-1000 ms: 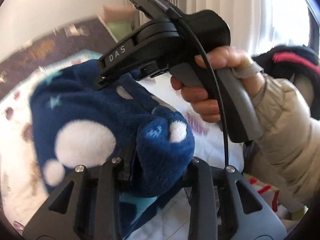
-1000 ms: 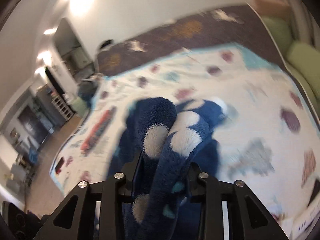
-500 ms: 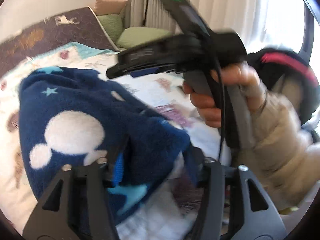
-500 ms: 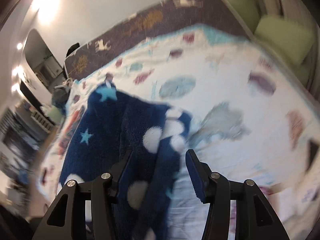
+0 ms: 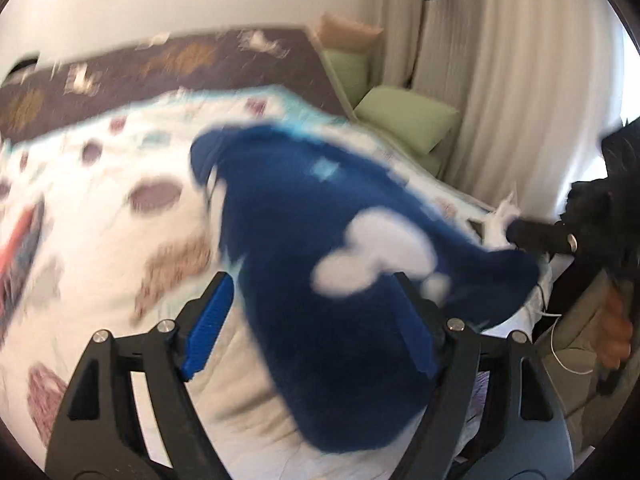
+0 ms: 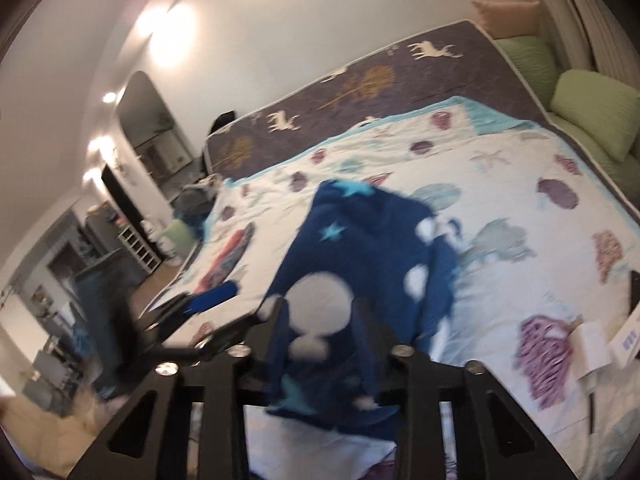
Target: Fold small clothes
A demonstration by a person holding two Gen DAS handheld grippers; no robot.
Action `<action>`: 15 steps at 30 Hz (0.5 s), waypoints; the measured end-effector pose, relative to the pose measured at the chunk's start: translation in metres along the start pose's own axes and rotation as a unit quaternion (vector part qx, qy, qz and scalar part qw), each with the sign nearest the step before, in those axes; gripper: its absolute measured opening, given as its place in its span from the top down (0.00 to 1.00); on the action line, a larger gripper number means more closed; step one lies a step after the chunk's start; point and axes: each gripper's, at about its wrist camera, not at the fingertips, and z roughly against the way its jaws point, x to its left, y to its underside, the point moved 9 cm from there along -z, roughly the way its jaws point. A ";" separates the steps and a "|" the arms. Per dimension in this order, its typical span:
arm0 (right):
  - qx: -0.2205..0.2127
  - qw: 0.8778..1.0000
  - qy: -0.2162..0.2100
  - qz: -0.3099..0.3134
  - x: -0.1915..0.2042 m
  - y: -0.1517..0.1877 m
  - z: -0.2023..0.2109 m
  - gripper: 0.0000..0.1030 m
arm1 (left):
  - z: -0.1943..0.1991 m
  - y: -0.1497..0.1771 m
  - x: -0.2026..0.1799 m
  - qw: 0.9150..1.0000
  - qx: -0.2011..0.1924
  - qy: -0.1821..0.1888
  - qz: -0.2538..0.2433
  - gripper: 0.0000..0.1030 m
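Bed quilt (image 6: 520, 184) under fleece (image 6: 360, 240). Left gripper (image 5: 316, 320) just opened wide; right gripper (image 6: 320, 320) closing onto fleece. One-sided hold might skew fold.

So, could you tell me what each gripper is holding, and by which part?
The right gripper pinches the fleecy navy garment at its near edge; the left gripper, just opening, holds nothing.

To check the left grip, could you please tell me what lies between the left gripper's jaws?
The blue garment lies between the open jaws of the left gripper, as the left wrist view shows.
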 end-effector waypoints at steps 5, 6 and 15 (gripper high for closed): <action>0.079 0.988 0.115 -0.072 -0.070 0.077 -0.042 0.93 | -0.013 0.028 -0.006 0.998 0.034 0.047 0.014 0.17; 0.069 0.988 0.101 -0.098 -0.078 0.086 -0.045 0.93 | -0.016 0.030 -0.011 0.998 0.038 0.042 0.006 0.16; 0.028 0.992 0.104 -0.061 -0.055 0.050 -0.019 0.89 | 0.021 0.004 -0.003 0.999 -0.019 -0.005 -0.032 0.17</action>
